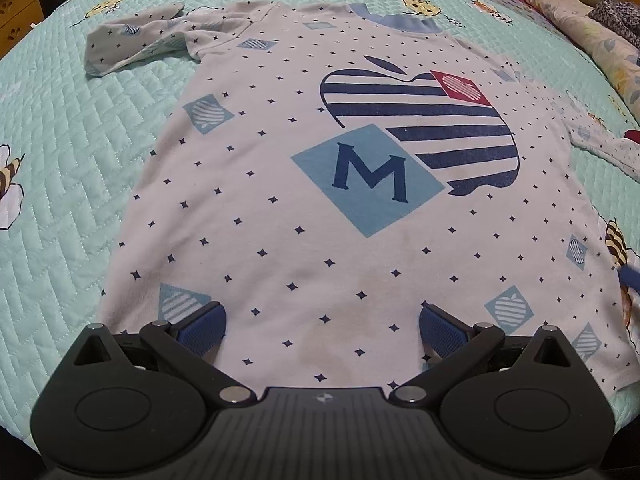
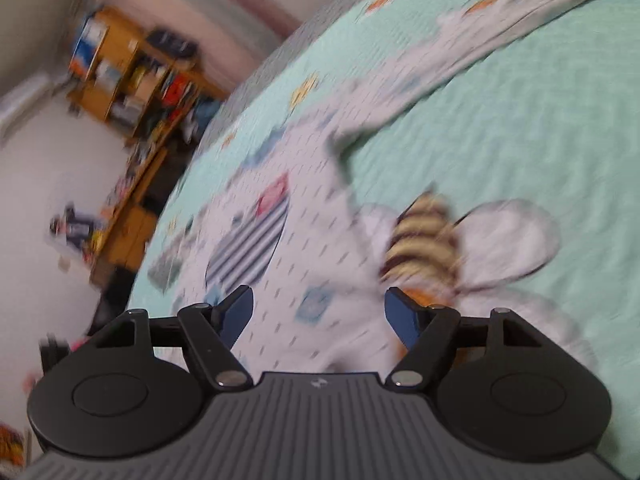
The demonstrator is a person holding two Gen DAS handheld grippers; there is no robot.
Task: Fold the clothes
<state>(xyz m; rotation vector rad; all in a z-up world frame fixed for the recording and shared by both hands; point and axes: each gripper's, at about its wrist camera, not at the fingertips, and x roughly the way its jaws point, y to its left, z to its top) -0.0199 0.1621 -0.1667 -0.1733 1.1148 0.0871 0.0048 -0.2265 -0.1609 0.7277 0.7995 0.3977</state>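
Note:
A white long-sleeved shirt [image 1: 304, 208] with small dark stars, a striped apple print and a blue square with an "M" lies flat, front up, on the bed. Its left sleeve [image 1: 136, 40] is bunched at the far left and its right sleeve [image 1: 600, 144] runs off to the right. My left gripper [image 1: 322, 326] hovers open over the shirt's near hem, nothing between its blue pads [image 1: 202, 330]. In the blurred right wrist view, my right gripper [image 2: 318, 320] stands open over the shirt's [image 2: 304, 240] side edge, with nothing held.
The bed has a mint quilted cover [image 1: 60, 160] with bee prints [image 2: 424, 240]. Pillows and folded bedding [image 1: 580, 12] lie at the far right. Wooden shelves [image 2: 132, 72] full of items stand beyond the bed's edge, and a wooden cabinet [image 1: 16, 4] is at the far left.

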